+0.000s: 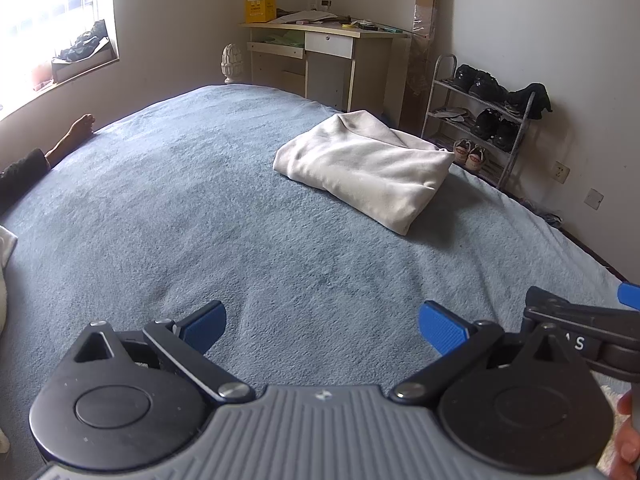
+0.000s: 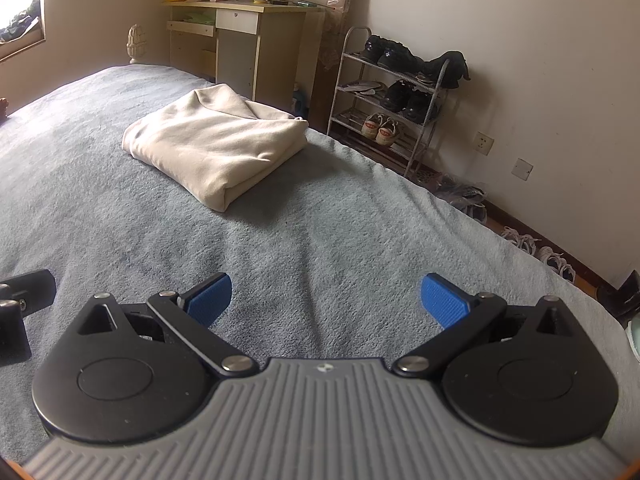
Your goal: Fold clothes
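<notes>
Left wrist view: the left tool (image 1: 322, 326) hangs low over a bed (image 1: 200, 220) covered in a grey-blue blanket. Its two blue-padded fingers (image 1: 442, 326) are spread wide with only bare blanket between them; it grips nothing. Ahead of the tool and to its right, well apart from it, lies one cream garment (image 1: 362, 166), folded into a thick, neat rectangle near the bed's far right edge. It looks set aside as finished work, which would leave the middle of the bed free for the next piece. At the tool's right side, just beside it, part of the right tool (image 1: 580, 320) pokes into view. A hand (image 1: 626, 436) shows at the lower right edge. Far left of the tool, a forearm (image 1: 60, 140) rests on the bed's edge. Beyond the bed stand one desk (image 1: 320, 52) and one shoe rack (image 1: 480, 120).

Right wrist view: the right tool (image 2: 324, 300) also hovers over bare blanket, its two blue fingers (image 2: 444, 300) splayed apart and empty. The same single folded garment (image 2: 216, 148) lies ahead and slightly left of this tool, not touched by it. The shoe rack (image 2: 392, 96) stands ahead to its right, by the wall. At the tool's left edge a black piece of the left tool (image 2: 20, 304) is visible.

Judged from this, one garment is folded and both tools sit ready for another.
</notes>
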Demonstrator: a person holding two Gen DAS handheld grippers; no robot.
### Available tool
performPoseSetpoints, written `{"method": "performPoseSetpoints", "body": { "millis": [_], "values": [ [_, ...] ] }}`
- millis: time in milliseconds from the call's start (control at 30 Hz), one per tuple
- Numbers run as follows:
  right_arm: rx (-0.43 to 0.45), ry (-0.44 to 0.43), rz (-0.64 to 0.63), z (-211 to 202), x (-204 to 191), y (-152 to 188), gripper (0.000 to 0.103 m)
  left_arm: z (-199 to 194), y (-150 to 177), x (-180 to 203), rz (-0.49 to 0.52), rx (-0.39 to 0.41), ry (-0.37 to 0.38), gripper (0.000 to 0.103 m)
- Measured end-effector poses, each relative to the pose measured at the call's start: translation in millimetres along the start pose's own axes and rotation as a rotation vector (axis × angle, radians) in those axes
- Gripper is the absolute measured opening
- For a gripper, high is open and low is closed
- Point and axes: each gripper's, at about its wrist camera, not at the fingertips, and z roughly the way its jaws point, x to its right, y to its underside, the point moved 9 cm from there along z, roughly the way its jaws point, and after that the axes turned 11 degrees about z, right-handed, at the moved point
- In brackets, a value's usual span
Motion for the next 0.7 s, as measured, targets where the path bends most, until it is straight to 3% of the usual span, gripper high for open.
{"method": "performPoseSetpoints", "body": {
  "millis": [700],
  "values": [
    [0.001, -0.002, -0.001, -0.2, 0.6, -1.6, 0.102, -0.2, -0.6, -0.8, 0.000, -0.003, -0.003, 0.103]
  ]
}}
